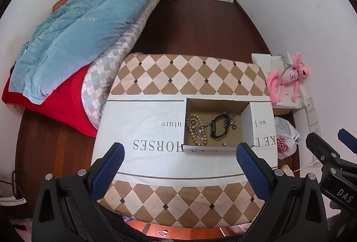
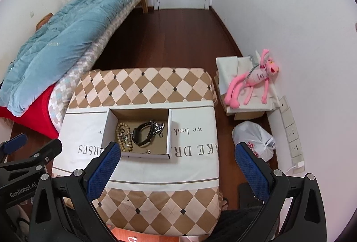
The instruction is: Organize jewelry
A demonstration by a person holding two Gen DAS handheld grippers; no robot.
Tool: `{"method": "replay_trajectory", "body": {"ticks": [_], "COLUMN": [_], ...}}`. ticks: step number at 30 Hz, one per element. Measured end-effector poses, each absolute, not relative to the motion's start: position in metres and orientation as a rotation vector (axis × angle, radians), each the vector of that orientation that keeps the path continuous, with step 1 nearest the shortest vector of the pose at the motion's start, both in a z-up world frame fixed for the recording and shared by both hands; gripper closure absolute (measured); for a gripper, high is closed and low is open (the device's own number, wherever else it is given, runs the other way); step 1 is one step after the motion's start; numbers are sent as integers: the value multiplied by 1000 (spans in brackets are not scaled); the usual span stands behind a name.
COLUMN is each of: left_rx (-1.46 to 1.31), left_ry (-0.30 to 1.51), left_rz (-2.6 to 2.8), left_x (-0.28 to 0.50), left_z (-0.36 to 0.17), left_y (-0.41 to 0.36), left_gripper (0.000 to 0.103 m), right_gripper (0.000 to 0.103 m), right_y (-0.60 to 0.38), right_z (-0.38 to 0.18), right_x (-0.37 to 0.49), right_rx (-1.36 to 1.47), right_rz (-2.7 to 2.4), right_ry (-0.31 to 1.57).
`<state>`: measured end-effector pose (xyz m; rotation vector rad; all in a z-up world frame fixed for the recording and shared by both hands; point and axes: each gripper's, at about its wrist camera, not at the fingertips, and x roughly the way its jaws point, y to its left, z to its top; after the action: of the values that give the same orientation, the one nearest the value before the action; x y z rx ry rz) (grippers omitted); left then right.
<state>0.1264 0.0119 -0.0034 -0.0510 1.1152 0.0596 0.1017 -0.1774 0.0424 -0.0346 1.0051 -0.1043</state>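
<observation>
An open cardboard box [image 1: 251, 124] [image 2: 170, 130] sits on a white printed cloth [image 1: 142, 128] [image 2: 196, 166] over a diamond-patterned table. Inside lie a beige bead bracelet [image 1: 194, 128] [image 2: 122, 137], a black band watch [image 1: 217, 127] [image 2: 140, 134], a dark sparkly piece [image 1: 231, 119] [image 2: 159, 126] and small rings. My left gripper [image 1: 179, 152] is open and empty, held above the table's near side, short of the box. My right gripper [image 2: 178, 151] is open and empty, just in front of the box.
A bed with a blue quilt [image 1: 89, 25] [image 2: 58, 37] and a red cover stands left of the table. A pink plush toy [image 1: 287, 77] [image 2: 252, 83] lies on a box at the right, with a white plastic bag [image 2: 254, 139] below it. Dark wood floor lies behind.
</observation>
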Motion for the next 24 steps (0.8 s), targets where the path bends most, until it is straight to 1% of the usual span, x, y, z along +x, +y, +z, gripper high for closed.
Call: {"method": "replay_trajectory", "body": {"ticks": [8, 16, 24], "left_rx": [-49, -43, -39], "left_ry": [1182, 1194, 1195], "left_rz": [52, 50, 41], "left_x": [145, 147, 145], "left_z": [-21, -26, -28], "left_y": [10, 10, 10], "left_gripper": [1, 1, 1], "right_gripper": [0, 0, 0], "right_y": [-181, -180, -181], "right_z": [26, 15, 14], "right_x": [125, 133, 133], "right_rx": [-62, -90, -94], "right_rz": [-110, -104, -103], "right_ry": [1076, 1125, 1129]}}
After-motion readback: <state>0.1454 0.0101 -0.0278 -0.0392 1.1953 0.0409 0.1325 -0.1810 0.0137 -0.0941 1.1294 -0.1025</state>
